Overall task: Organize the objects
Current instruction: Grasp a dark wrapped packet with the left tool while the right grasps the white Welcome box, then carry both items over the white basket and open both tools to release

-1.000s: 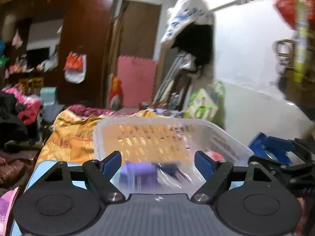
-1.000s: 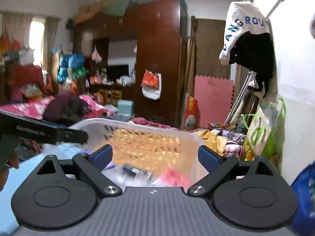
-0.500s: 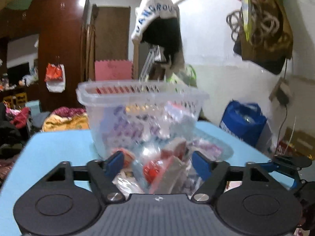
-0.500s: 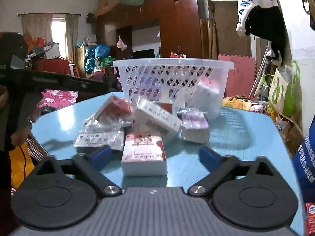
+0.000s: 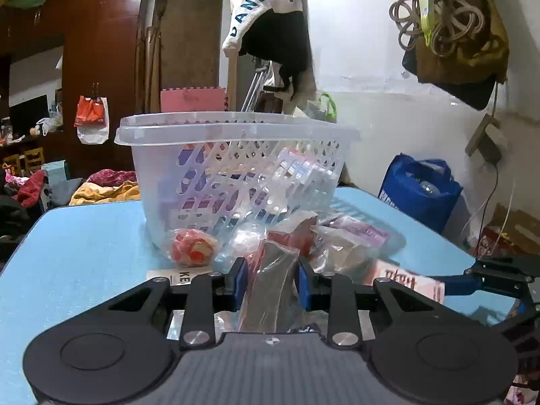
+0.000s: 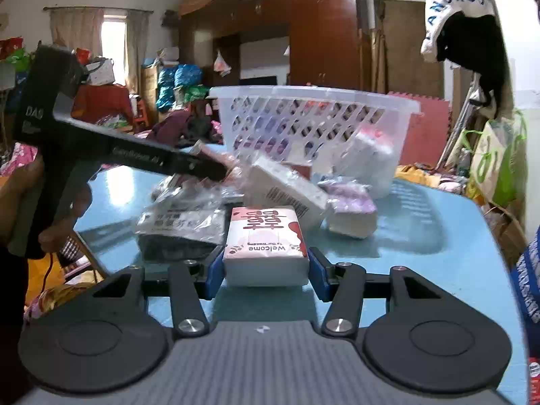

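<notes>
A clear slotted basket holding a few packs stands on the blue table. Before it lies a pile of wrapped packs. My left gripper is shut on a red and grey plastic-wrapped packet at the pile's near edge. In the right wrist view my right gripper straddles a white and pink tissue pack. Its jaws are closing and both blue pads touch the pack's sides. The left gripper, held in a hand, reaches into the pile from the left. The basket stands behind.
A white barcoded box, a purple pack and a dark bagged packet lie in the pile, with a red-white wrapped ball by the basket. A blue bag stands by the wall.
Both grippers dropped from above the basket to the pile on the table. The left jaws closed on the wrapped packet. The right jaws narrowed onto the tissue pack.
</notes>
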A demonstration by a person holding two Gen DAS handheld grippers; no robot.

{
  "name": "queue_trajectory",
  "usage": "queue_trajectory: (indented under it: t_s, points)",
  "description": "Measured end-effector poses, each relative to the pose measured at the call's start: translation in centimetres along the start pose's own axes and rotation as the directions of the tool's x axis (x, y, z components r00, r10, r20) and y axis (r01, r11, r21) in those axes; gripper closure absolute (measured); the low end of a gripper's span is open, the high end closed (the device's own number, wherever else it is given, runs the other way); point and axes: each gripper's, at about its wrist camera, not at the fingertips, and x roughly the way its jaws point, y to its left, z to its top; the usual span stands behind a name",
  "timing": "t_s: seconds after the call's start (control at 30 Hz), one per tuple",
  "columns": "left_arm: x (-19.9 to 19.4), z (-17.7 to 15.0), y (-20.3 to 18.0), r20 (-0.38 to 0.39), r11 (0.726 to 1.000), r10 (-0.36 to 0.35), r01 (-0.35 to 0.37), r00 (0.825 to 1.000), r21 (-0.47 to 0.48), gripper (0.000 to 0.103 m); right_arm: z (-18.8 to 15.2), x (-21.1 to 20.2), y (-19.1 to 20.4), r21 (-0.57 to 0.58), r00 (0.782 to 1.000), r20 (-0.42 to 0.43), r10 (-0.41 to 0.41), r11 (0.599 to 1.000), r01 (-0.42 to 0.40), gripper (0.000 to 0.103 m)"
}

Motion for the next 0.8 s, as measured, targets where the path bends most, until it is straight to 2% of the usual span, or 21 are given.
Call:
queue_trajectory:
  t_s: [0.2, 0.37, 0.47, 0.63, 0.73, 0.8]
  points:
    - [-2.0, 0.8, 1.2, 0.087, 0.998, -0.024, 0.029, 0.996, -0.063, 0.069, 0.2, -1.2, -1.1, 0.036, 0.999, 0.047, -0.017, 0.999, 0.015, 0.048]
    - [-2.6, 0.8, 2.2, 0.122, 0.993, -0.031, 0.044, 0.992, -0.105, 0.069, 0.3, -1.4, -1.8, 0.063, 0.997, 0.064, -0.030, 0.998, 0.026, 0.048]
    - [-3.1, 0.8, 3.1, 0.164, 0.986, -0.040, 0.065, 0.986, -0.153, 0.069, 0.8, -2.0, -2.0, 0.075, 0.994, 0.103, -0.034, 0.997, 0.026, 0.048]
    - [-4.7, 1.1, 4.5, 0.245, 0.973, -0.028, 0.082, 0.969, -0.214, 0.070, 2.9, -2.7, -1.3, 0.035, 0.985, 0.168, -0.033, 0.999, 0.028, 0.048]
    - [-5.2, 1.6, 4.9, 0.267, 0.971, -0.010, 0.073, 0.964, -0.227, 0.070, 4.5, -2.2, -1.4, 0.018, 0.983, 0.180, -0.041, 0.999, 0.038, 0.048]
    - [-5.1, 3.1, 5.0, 0.269, 0.971, -0.025, 0.088, 0.963, -0.224, 0.070, 6.7, -1.7, -1.6, 0.012, 0.979, 0.204, -0.023, 1.000, 0.021, 0.048]
